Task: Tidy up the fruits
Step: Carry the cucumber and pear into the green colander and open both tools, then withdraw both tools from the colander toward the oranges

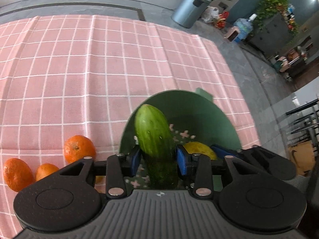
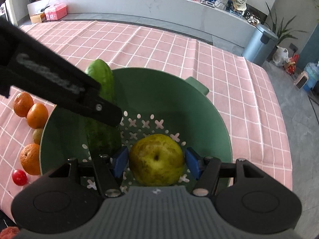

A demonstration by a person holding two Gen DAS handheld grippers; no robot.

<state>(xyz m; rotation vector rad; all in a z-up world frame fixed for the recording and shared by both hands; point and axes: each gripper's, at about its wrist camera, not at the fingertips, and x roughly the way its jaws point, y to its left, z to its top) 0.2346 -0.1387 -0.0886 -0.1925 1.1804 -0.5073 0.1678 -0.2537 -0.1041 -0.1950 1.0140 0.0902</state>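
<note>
A green colander (image 2: 209,117) stands on the pink checked cloth; it also shows in the left wrist view (image 1: 215,123). My left gripper (image 1: 157,159) is shut on a green cucumber (image 1: 154,139) and holds it over the colander's left side; the cucumber also shows in the right wrist view (image 2: 103,81). A yellow-green pear (image 2: 156,160) lies on the colander's floor. My right gripper (image 2: 156,162) is inside the colander with its blue pads (image 2: 119,160) either side of the pear, apart from it. The pear shows partly in the left wrist view (image 1: 201,149).
Several oranges (image 2: 36,115) lie on the cloth left of the colander, also in the left wrist view (image 1: 78,148). A small red fruit (image 2: 19,177) and a brownish one (image 2: 37,135) lie there too. A grey bin (image 2: 259,43) stands beyond the table's right edge.
</note>
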